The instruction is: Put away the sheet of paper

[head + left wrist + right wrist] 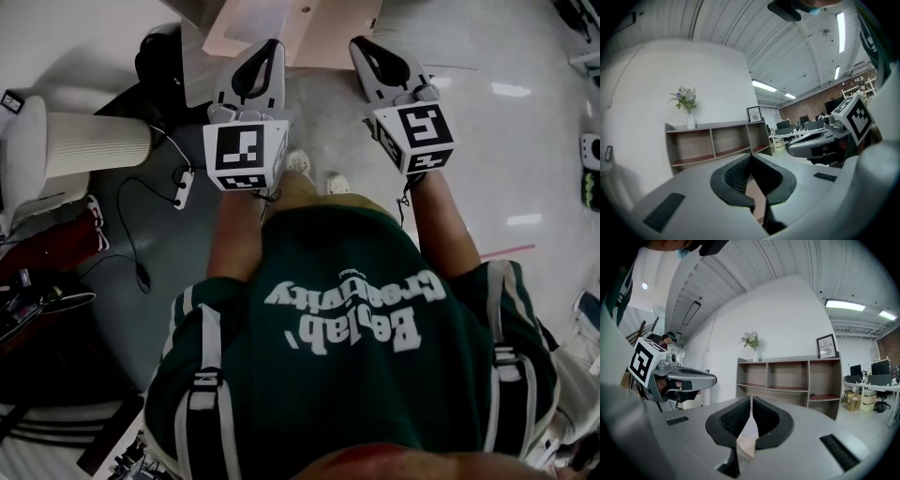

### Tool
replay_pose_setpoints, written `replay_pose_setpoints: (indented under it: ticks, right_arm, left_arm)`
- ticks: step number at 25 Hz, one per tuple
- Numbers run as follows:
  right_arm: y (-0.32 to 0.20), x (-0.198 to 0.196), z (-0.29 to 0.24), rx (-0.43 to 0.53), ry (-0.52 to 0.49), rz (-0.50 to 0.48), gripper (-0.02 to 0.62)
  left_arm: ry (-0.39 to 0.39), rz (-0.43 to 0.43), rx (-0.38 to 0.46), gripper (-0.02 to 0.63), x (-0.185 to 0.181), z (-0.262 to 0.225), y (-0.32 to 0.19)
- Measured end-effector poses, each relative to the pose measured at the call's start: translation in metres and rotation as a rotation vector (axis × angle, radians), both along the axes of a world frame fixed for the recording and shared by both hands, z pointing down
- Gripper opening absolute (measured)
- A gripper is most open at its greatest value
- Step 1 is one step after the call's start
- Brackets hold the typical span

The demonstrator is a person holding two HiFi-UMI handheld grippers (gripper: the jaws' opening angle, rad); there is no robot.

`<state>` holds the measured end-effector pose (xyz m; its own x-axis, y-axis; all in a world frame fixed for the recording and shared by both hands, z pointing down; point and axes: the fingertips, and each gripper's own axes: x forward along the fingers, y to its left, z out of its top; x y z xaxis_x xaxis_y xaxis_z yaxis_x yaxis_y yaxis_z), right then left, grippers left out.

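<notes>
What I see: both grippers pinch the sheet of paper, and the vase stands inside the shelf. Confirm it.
Not inside: the vase stands on top of the shelf, per the right gripper view. The left gripper and right gripper do pinch the sheet of paper.

Long ceiling lamps (pixel 841 24) light the room brightly and evenly, and glare in pale patches on the glossy floor (pixel 511 90). Both gripper views bulge and curve toward black corners; the head view's lower left is dim and shadowed.
</notes>
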<state>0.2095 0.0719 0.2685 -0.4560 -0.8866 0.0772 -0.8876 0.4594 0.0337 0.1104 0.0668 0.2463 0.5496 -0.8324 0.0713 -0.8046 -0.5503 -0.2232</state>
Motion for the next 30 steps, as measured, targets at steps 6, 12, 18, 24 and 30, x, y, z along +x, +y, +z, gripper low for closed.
replay_pose_setpoints:
  ticks: [6,12,18,24,30]
  right_arm:
    - [0.006,-0.002,-0.006,0.035,-0.036,-0.008,0.040]
    - [0.003,-0.008,-0.008,0.045,0.002,-0.012,0.041]
    - [-0.003,-0.020,-0.009,0.048,0.002,-0.039,0.040]
    - [-0.005,-0.017,-0.013,0.048,0.004,-0.029,0.037]
    - [-0.009,-0.021,-0.012,0.049,-0.013,-0.039,0.035]
  left_arm:
    - [0.015,-0.041,0.046,0.018,-0.008,-0.010,0.011]
    - [0.000,-0.060,0.056,0.018,-0.015,-0.007,0.012]
    - [0.011,-0.074,0.056,0.018,-0.023,-0.003,0.003]
    - [0.009,-0.075,0.051,0.018,-0.025,-0.002,0.003]
    - [0.016,-0.082,0.061,0.018,-0.032,-0.004,0.000]
